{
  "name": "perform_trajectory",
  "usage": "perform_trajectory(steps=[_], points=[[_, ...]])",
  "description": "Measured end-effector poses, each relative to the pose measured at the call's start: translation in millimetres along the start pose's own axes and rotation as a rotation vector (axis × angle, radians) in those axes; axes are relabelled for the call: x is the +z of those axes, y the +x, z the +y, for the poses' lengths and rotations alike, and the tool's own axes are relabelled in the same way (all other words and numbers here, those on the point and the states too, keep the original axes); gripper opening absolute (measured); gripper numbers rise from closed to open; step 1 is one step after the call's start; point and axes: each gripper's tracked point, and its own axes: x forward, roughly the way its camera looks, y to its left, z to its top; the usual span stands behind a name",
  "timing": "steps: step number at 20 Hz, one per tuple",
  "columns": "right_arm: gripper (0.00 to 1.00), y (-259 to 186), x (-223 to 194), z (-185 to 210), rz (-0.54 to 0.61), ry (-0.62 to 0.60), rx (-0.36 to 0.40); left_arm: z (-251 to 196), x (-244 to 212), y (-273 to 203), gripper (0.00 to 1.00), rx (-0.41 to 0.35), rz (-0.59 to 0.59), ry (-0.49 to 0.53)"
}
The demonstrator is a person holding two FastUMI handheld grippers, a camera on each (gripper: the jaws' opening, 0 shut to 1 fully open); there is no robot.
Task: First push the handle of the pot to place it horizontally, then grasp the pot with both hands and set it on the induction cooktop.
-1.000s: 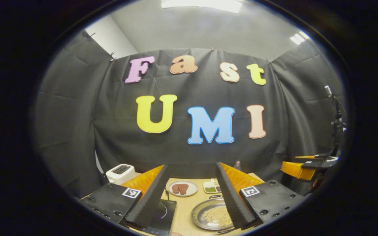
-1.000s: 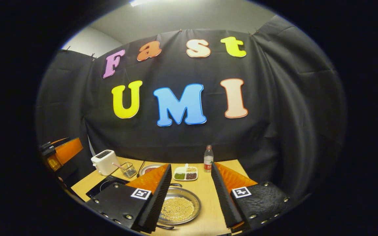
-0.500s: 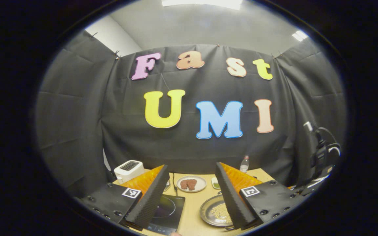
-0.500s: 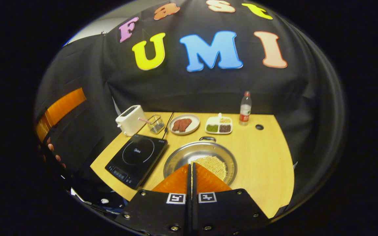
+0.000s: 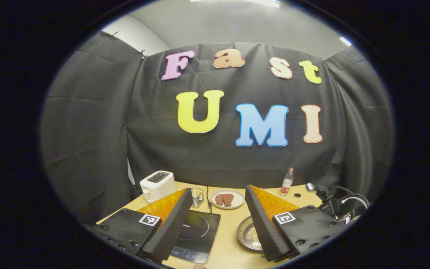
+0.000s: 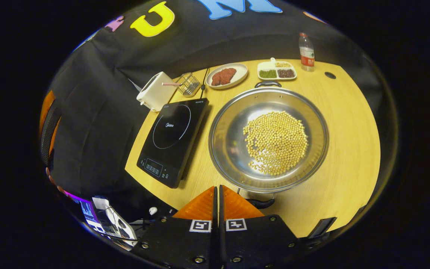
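Looks like the handle-push step; right gripper (image 6: 217, 192), fingers pressed together and empty, sits bottom centre just above the steel pot's (image 6: 233, 149) near handle (image 6: 259, 203). Left gripper (image 5: 218, 220) hangs wide open, holding nothing; next move probably needs a sideways nudge on that handle.

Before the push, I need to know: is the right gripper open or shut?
Shut. In the right gripper view, the right gripper has its two fingers pressed together with nothing between them, near the pot.
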Motion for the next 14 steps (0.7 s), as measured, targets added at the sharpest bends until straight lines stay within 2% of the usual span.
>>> perform_trajectory(steps=[2, 3, 8, 9, 14], points=[[0.0, 19, -6, 1, 0.045, 0.011, 0.001, 6, -6, 0, 0.92, 0.012, 0.016, -0.01], [0.0, 27, -8, 1, 0.061, 0.006, -0.002, 9, -8, 2, 0.95, 0.017, 0.022, -0.012], [0.0, 63, -20, -3, 0.111, -0.002, -0.037, 19, -11, 3, 0.95, 0.034, 0.037, -0.004], [0.0, 68, -21, -6, 0.12, 0.004, -0.045, 19, -11, 3, 0.92, 0.035, 0.038, -0.002], [0.0, 82, -27, -22, 0.124, 0.068, -0.08, 21, -15, 3, 0.92, 0.041, 0.051, 0.01]])
